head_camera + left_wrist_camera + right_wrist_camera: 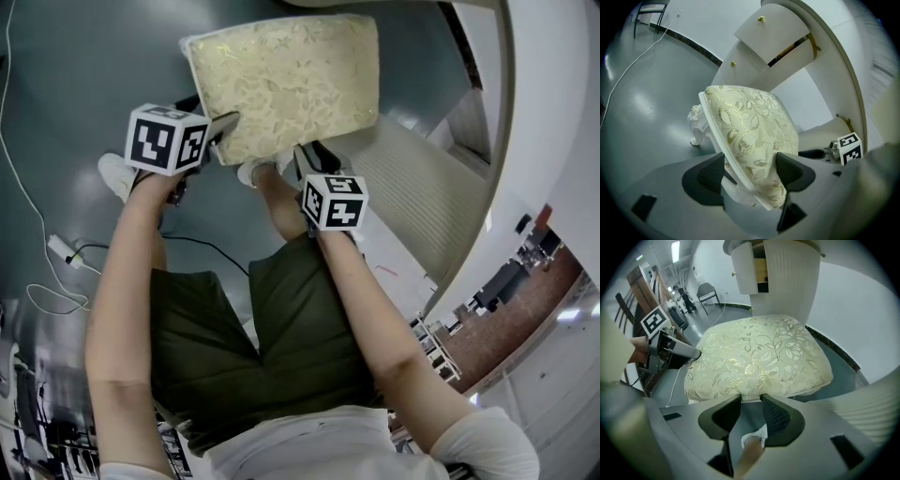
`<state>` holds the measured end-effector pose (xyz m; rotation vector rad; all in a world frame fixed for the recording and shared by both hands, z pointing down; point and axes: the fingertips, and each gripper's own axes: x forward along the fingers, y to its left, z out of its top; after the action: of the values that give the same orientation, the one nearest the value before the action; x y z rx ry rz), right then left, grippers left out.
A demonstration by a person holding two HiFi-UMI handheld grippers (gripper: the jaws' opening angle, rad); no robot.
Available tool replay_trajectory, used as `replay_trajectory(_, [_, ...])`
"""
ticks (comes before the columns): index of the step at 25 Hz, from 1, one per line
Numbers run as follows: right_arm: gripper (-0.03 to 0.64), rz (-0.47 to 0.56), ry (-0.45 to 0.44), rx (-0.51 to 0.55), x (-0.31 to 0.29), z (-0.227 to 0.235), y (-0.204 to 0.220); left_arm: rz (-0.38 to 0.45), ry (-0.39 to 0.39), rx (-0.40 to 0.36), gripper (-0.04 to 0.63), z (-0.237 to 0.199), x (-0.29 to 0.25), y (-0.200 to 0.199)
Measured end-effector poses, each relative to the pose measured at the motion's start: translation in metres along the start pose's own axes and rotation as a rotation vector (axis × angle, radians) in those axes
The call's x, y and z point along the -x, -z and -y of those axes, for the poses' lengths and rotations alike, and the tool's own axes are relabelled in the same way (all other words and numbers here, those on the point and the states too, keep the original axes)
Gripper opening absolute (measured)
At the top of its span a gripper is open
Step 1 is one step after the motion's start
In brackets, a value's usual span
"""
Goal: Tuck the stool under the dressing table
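The stool (281,80) sits on the grey floor (66,84) at the top middle of the head view. It has a cream cushion (759,357) with a shiny leafy pattern, and one carved white leg (696,125) pokes out at the left of the left gripper view. It's out in front of the white dressing table (771,33), which curves down the right side of the head view, and it stands close to the table's ribbed panel.

The left tongs (223,125) are clamped on the stool's near-left corner. One pad is on top of the cushion and the other is against the white frame underneath. The right tongs (305,157) are at the cushion's near edge, a bit right of centre. They're a little apart with nothing between them, tips right at the rim, and I can't tell if they actually touch it. Through the gap there's a white shoe (755,436).

For markings, there are black-and-white square patterns on the cube (167,139) on each gripper. The dressing table's drawer fronts have small gold knobs (761,19), upper middle of the left gripper view. A white cable (23,178) trails down the floor along the left edge of the head view.
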<state>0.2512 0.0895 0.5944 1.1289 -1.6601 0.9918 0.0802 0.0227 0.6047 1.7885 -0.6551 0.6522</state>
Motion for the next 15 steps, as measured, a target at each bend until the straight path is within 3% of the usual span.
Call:
replay_trajectory(10, [0.144,-0.011,0.099,0.066,0.020,-0.006,-0.017,0.046,-0.005,0.030,0.333,0.009,0.023,-0.005])
replay_trajectory(15, [0.144,-0.015,0.126,0.088,-0.001,0.008,-0.006,0.059,0.013,0.036,0.333,0.001,-0.003,0.005])
